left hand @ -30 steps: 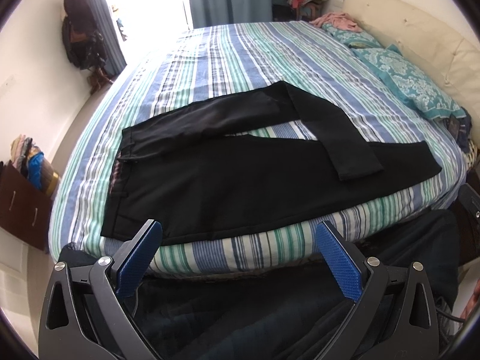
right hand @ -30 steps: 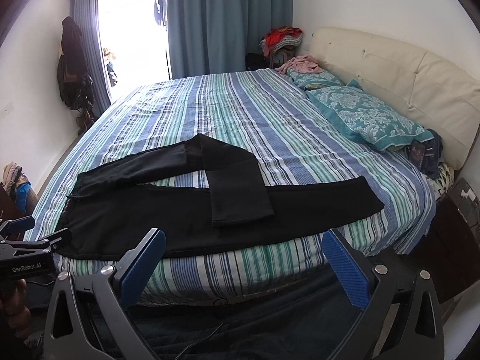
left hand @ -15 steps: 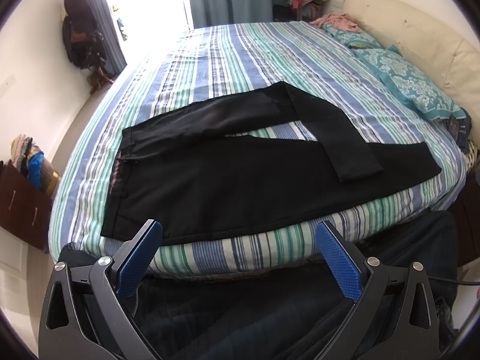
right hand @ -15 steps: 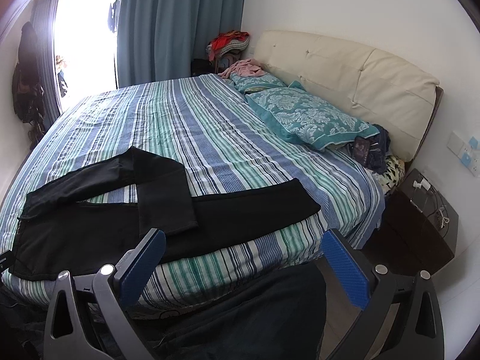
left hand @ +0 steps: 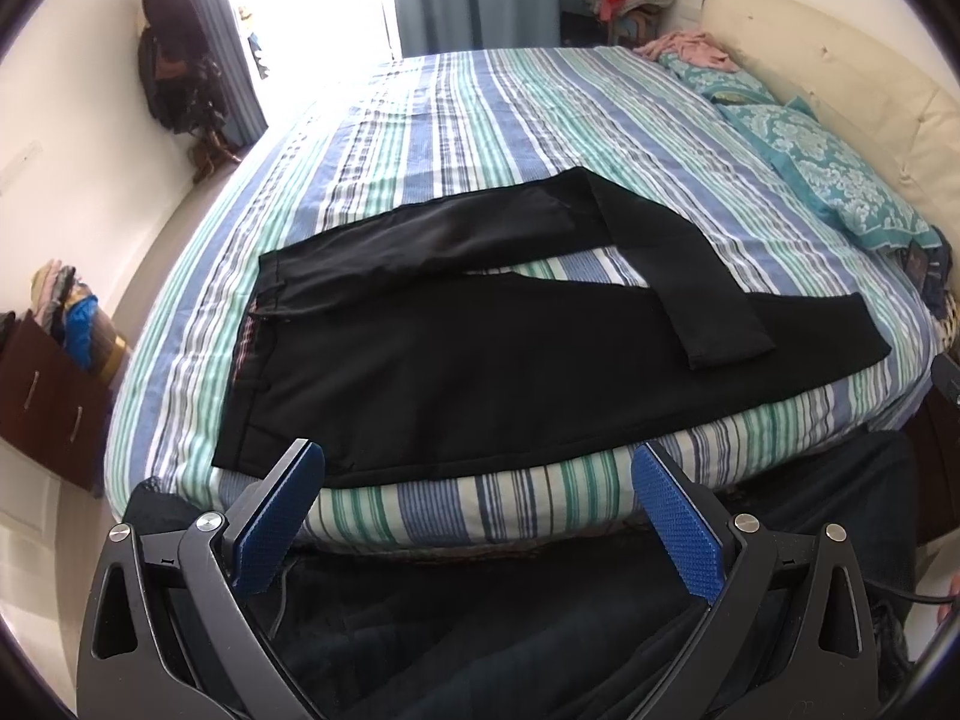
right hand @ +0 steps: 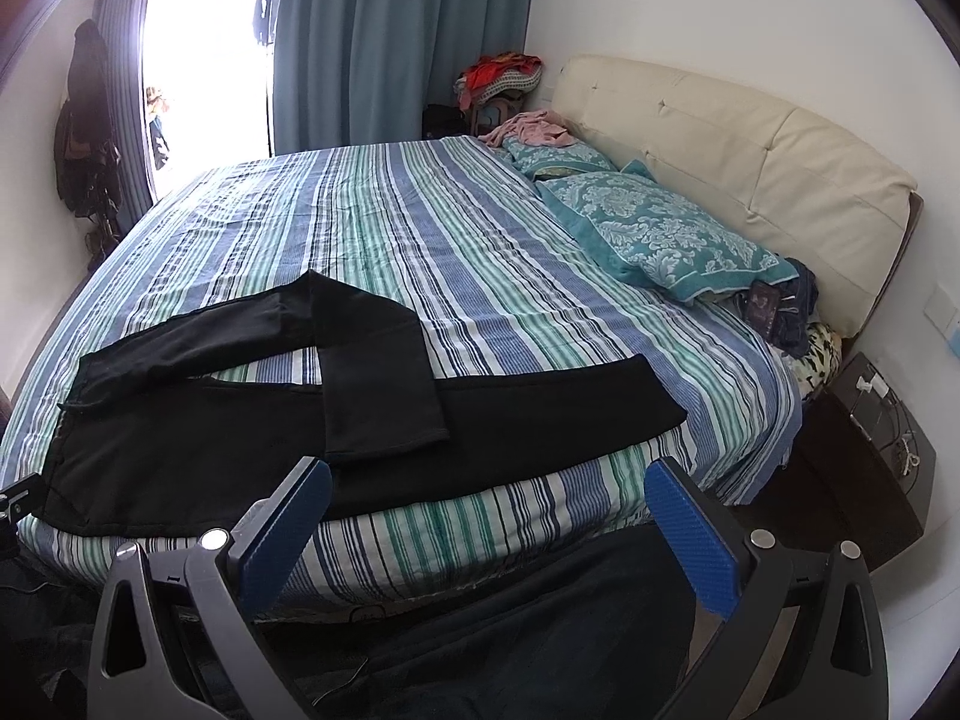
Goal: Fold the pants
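Note:
Black pants point(left hand: 480, 360) lie on the near edge of the striped bed point(left hand: 480, 120), waistband to the left, one leg stretched right, the far leg bent back over it. They also show in the right wrist view point(right hand: 240, 450). My left gripper point(left hand: 477, 516) is open and empty, held in front of the bed edge below the pants' hip. My right gripper point(right hand: 489, 534) is open and empty, in front of the bed edge below the stretched leg.
Teal patterned pillows point(right hand: 660, 234) and a cream headboard point(right hand: 750, 138) are at the right. A dark nightstand point(right hand: 864, 450) stands by the bed's right corner. A brown drawer unit point(left hand: 48, 396) stands on the left. Curtains point(right hand: 396, 42) and a bright window are behind.
The right wrist view swung right toward the headboard, then partly back left. The left gripper and the pants have not moved.

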A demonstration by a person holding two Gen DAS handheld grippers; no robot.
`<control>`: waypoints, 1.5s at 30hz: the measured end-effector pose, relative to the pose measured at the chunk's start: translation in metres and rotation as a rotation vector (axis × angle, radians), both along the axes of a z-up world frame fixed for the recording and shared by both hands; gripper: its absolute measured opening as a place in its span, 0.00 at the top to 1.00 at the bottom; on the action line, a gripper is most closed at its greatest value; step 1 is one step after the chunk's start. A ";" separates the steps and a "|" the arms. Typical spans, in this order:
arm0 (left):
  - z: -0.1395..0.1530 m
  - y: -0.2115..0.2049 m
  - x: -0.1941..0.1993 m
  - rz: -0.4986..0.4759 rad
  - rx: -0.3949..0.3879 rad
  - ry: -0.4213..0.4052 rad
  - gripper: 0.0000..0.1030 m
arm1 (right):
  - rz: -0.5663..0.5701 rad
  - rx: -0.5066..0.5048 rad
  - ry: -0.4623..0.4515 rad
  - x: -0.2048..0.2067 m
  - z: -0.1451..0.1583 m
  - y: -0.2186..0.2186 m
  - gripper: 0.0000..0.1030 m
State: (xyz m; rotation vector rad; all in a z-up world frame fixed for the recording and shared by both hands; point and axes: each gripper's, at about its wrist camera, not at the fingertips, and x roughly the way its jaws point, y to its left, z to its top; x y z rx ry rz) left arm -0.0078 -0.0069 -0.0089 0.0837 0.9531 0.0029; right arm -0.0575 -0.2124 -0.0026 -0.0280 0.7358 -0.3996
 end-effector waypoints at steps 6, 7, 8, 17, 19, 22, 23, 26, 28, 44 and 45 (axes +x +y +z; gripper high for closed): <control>0.001 0.004 0.000 0.014 0.002 -0.005 0.00 | 0.053 -0.001 0.000 0.009 0.001 0.019 0.00; 0.001 0.005 0.000 0.018 0.004 -0.005 0.00 | 0.063 0.000 0.001 0.010 0.001 0.023 0.00; 0.001 0.006 0.000 0.021 0.004 -0.005 0.00 | 0.074 0.001 0.002 0.012 0.000 0.026 0.00; 0.000 0.012 0.001 0.039 -0.003 -0.004 0.00 | 0.149 -0.004 0.006 0.019 -0.001 0.053 0.00; -0.001 0.013 0.001 0.039 -0.011 -0.002 0.01 | 0.164 -0.002 0.012 0.020 -0.001 0.057 0.00; -0.002 0.013 0.002 0.041 -0.009 0.007 0.00 | 0.191 0.018 0.004 0.020 -0.002 0.061 0.00; -0.003 0.012 0.002 0.042 -0.008 0.009 0.00 | 0.201 0.024 0.003 0.020 -0.003 0.063 0.00; -0.004 0.013 0.002 0.047 -0.007 0.014 0.00 | 0.232 0.041 0.006 0.020 -0.005 0.068 0.00; -0.005 0.014 0.003 0.049 -0.008 0.017 0.00 | 0.252 0.044 0.011 0.021 -0.007 0.073 0.00; -0.007 0.013 0.003 0.038 -0.012 0.030 0.00 | 0.345 0.066 0.001 0.019 -0.008 0.093 0.00; -0.007 0.014 0.003 0.039 -0.011 0.031 0.00 | 0.349 0.068 0.002 0.019 -0.008 0.094 0.00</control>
